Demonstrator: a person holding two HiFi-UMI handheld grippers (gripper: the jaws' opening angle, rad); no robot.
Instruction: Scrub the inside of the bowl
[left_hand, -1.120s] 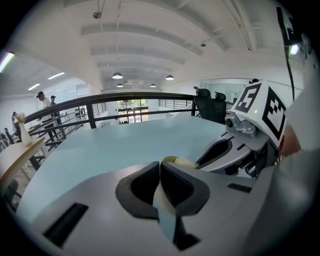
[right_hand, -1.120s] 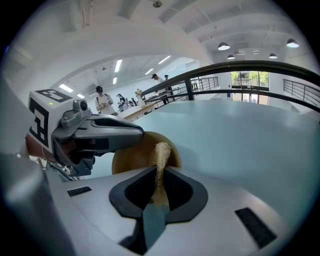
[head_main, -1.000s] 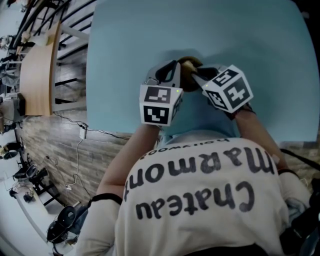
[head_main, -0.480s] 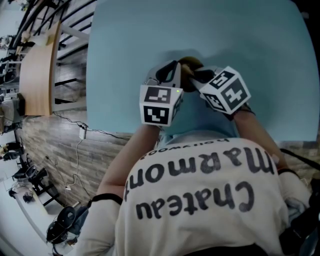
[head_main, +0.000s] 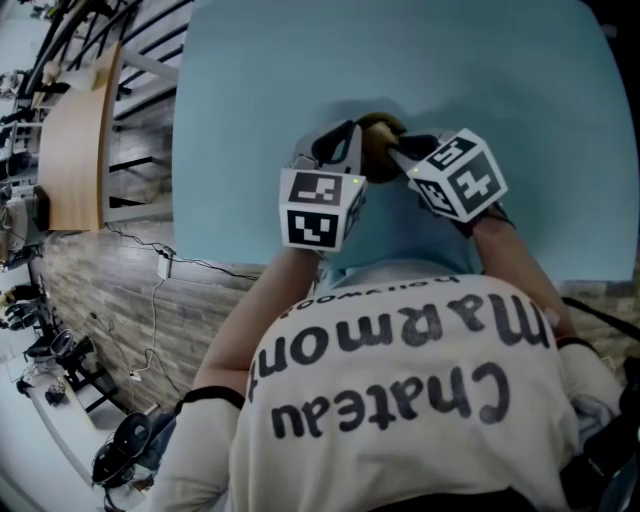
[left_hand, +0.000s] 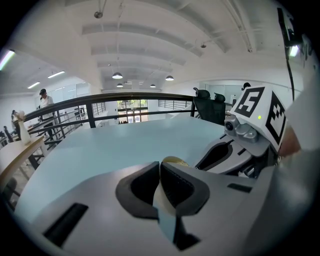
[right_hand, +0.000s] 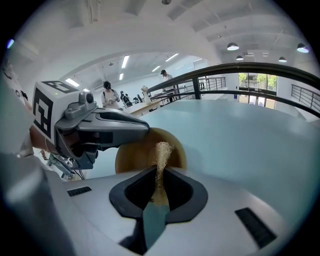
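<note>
A tan wooden bowl (head_main: 378, 127) rests on the light blue table (head_main: 500, 80), mostly hidden between the two grippers in the head view. My left gripper (head_main: 350, 150) is shut on the bowl's rim (left_hand: 172, 161), a pale edge pinched between its dark pads. My right gripper (head_main: 402, 150) is shut on a wisp of straw-coloured fibre scrubber (right_hand: 161, 152). In the right gripper view the scrubber stands up in front of the bowl's inside (right_hand: 135, 152), with the left gripper (right_hand: 100, 127) just to its left.
A wooden desk (head_main: 75, 150) and dark railings stand beyond the table's left edge, with cables on the floor below. The person's torso in a printed shirt (head_main: 400, 390) fills the near side. People stand far off in the hall (right_hand: 107, 92).
The right gripper dipped slightly down-left half a second ago and has come back up-right. The left gripper and bowl have stayed put.
</note>
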